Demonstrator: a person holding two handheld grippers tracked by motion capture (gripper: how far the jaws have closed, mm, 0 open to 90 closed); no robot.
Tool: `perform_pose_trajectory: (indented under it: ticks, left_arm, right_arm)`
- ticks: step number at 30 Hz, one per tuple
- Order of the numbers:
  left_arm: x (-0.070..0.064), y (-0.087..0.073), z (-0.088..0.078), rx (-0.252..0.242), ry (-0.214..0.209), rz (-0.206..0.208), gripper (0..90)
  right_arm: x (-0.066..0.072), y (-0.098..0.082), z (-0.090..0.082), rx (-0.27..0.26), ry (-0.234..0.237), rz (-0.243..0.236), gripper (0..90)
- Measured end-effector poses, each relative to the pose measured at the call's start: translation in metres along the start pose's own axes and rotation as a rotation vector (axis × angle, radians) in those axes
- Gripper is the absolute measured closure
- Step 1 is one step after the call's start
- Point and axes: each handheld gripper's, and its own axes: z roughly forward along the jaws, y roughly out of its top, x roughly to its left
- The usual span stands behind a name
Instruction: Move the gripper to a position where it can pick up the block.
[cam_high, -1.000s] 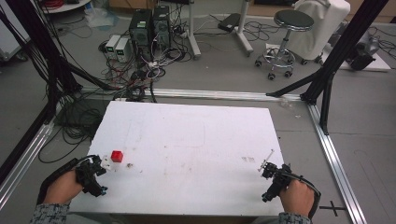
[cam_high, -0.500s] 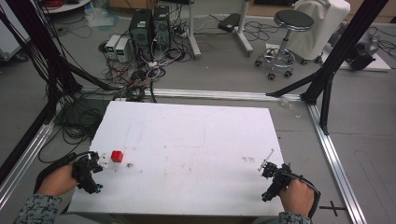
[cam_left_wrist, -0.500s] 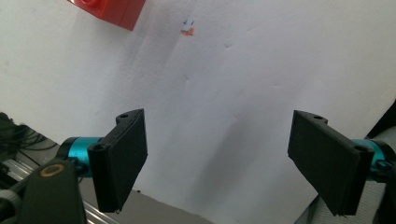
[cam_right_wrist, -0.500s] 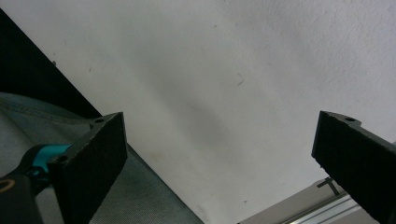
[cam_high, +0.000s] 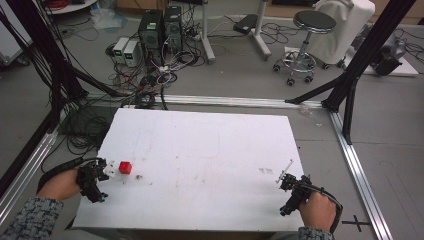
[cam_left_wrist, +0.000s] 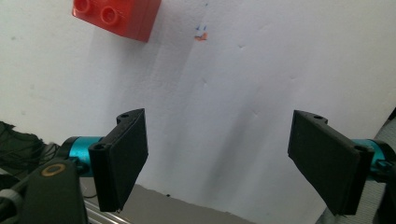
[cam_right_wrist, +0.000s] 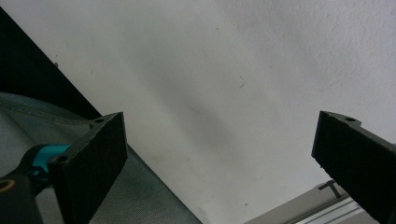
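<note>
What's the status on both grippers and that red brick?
Left gripper open, just short of red brick, not touching. Right gripper open, empty, near table's right edge. Nothing between left gripper and brick.

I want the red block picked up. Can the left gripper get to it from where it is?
Probably yes. The left gripper sits open right beside the red block, with bare white table between them and nothing in the way.
</note>
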Motion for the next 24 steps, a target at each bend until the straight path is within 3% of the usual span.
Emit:
perform_pose_trajectory:
  ticks: [7,12,24]
  left_arm:
    - [0.010,0.002,-0.001,0.020,-0.021,0.074,20.4]
    - [0.017,0.006,0.000,0.023,-0.013,0.133,20.6]
    - [0.035,0.017,-0.001,0.037,-0.030,0.240,20.5]
  right_arm:
    - [0.000,0.001,0.001,-0.004,0.006,-0.007,2.8]
    - [-0.001,0.000,0.002,0.000,0.006,0.000,2.8]
    - [-0.002,-0.001,0.003,-0.003,0.011,-0.001,2.8]
